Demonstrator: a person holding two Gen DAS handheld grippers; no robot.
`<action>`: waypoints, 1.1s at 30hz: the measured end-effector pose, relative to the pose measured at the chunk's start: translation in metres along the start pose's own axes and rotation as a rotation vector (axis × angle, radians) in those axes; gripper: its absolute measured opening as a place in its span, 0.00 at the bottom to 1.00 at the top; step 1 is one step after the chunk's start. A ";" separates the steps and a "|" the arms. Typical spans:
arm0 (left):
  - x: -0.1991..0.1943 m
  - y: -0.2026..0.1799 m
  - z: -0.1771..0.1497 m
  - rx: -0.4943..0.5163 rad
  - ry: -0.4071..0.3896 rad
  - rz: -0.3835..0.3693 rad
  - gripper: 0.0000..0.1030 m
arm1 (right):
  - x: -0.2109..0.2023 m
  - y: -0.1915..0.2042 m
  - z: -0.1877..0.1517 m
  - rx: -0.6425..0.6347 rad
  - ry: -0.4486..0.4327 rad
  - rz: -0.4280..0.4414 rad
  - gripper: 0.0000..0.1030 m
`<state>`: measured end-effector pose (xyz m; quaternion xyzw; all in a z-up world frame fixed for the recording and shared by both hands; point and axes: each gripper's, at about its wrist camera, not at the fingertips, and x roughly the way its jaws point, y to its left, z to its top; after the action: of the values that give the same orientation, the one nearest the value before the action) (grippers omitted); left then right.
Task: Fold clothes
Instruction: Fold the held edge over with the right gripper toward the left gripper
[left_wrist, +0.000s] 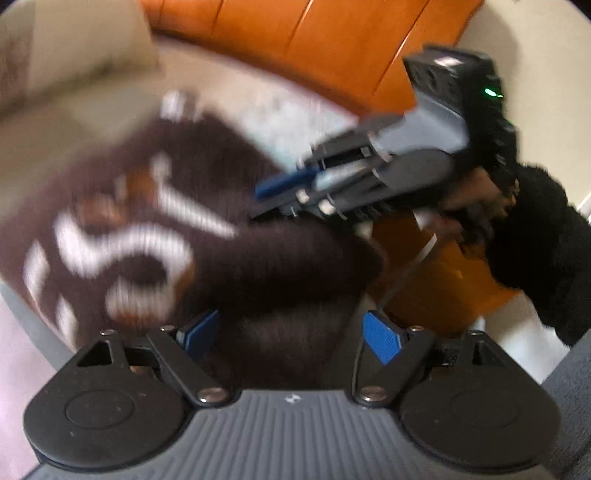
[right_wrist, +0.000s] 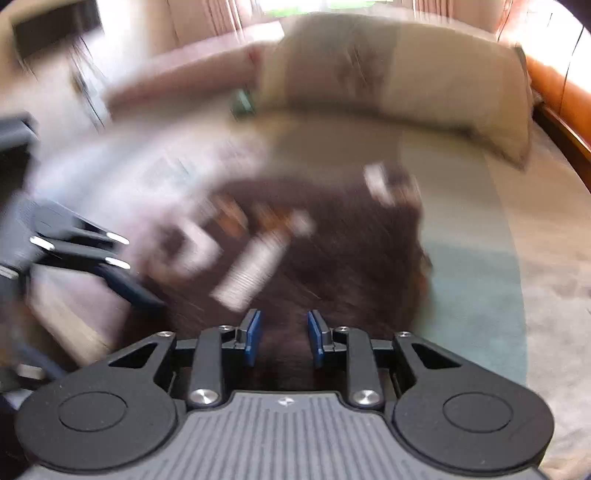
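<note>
Across the pale bed surface (right_wrist: 554, 266), near a beige cushion (right_wrist: 399, 70) and an orange panel (left_wrist: 325, 40), lay the dark brown sweater (left_wrist: 236, 251), its big white lettering too blurred to read. Above its near edge the left gripper (left_wrist: 291, 334) stood wide apart with brown cloth showing between the blue pads (left_wrist: 382, 338), though no pad visibly pressed on it. Smaller in gap, the right gripper (right_wrist: 283, 338) hung over the sweater with its pads narrowly parted, gripping nothing.
</note>
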<state>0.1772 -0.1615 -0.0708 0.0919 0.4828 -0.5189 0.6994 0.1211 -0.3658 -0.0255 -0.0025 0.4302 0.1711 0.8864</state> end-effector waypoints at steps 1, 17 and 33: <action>0.004 0.003 -0.005 -0.008 0.019 -0.012 0.82 | 0.001 -0.009 -0.004 0.019 -0.007 0.025 0.29; -0.060 0.032 0.028 -0.087 -0.180 0.028 0.84 | 0.005 -0.021 -0.009 0.013 -0.029 0.063 0.27; -0.011 0.069 0.035 -0.176 -0.088 0.115 0.93 | -0.016 -0.031 0.037 -0.006 -0.131 0.096 0.33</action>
<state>0.2535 -0.1458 -0.0701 0.0351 0.4893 -0.4371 0.7539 0.1495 -0.3943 0.0052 0.0265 0.3705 0.2145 0.9033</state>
